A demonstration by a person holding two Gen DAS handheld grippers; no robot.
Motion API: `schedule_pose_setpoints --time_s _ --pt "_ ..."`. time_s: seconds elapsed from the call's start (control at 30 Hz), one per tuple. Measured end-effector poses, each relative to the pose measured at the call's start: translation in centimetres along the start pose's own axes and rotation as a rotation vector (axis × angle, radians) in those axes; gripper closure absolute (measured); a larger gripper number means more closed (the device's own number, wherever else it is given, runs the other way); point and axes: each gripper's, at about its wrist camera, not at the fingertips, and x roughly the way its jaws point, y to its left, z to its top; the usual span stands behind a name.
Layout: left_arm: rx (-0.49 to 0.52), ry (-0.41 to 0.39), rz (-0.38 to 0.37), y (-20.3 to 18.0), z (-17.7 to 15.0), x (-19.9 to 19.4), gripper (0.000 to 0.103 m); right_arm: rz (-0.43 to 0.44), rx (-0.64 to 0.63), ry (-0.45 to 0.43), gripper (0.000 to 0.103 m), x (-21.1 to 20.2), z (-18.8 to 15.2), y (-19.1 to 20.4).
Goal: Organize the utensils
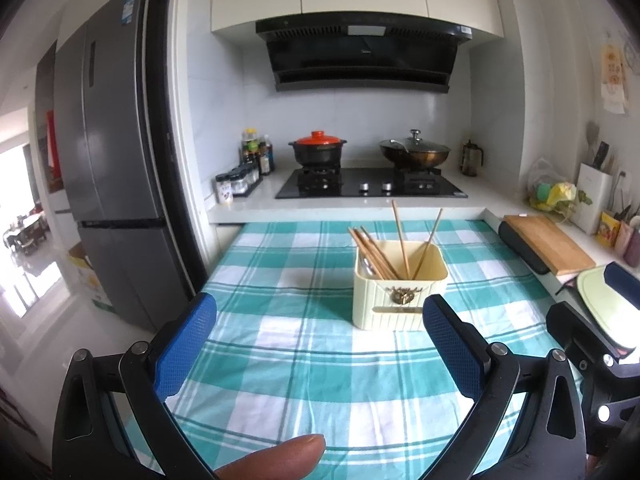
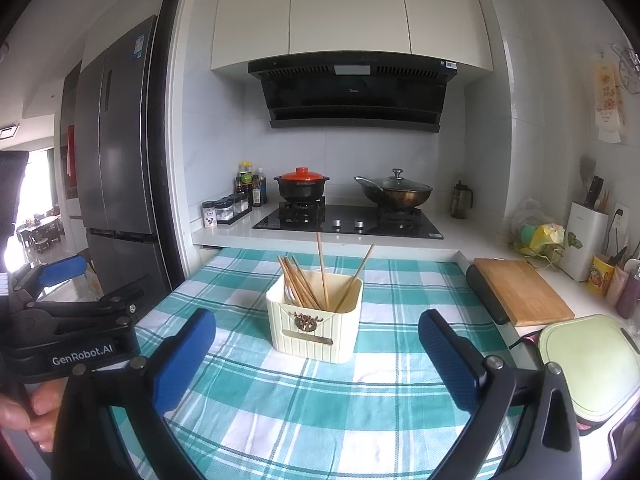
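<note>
Left tongs (image 1: pixel 320 344): spread wide, nothing between the blue pads, held low over the checked cloth (image 1: pixel 304 384) short of the box. A fingertip (image 1: pixel 276 456) showed at the lower edge of the left view.

Right tongs (image 2: pixel 316 356): likewise released and empty, hovering over the same cloth, aimed at the box.

Cream box (image 2: pixel 316 328): stood on the cloth-covered surface, midway between both pairs of tongs and ahead of them. Ribbed walls, a small metal ornament on the front.

Chopsticks (image 2: pixel 300 284): a bundle leaned to the left corner inside the box; two more stood apart, one near upright, one tilted right. A pale utensil, probably a spoon, lay behind the bundle; hard to tell.

Beyond: stove (image 2: pixel 348 222), red-lidded pot (image 2: pixel 301 184), lidded wok (image 2: pixel 394 192), wooden cutting board (image 2: pixel 520 292) to the right.

Hazards, as judged:
- The box looked light; a pad nudging its wall would likely slide or tip it, spilling the sticks.
- The loose sticks were thin and round; a pinch off-centre could let one pivot or slip out.
- Pulling from the leaning bundle might drag neighbours along.
- Cloth could bunch under a low pass.
</note>
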Motion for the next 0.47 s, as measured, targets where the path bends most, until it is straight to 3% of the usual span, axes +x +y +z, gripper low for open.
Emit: schedule_pose_setpoints --time_s 0.47 --pt "-0.006 0.010 -0.017 0.23 -0.86 0.19 0.000 -0.011 0.000 0.031 0.000 0.55 -0.47 0.31"
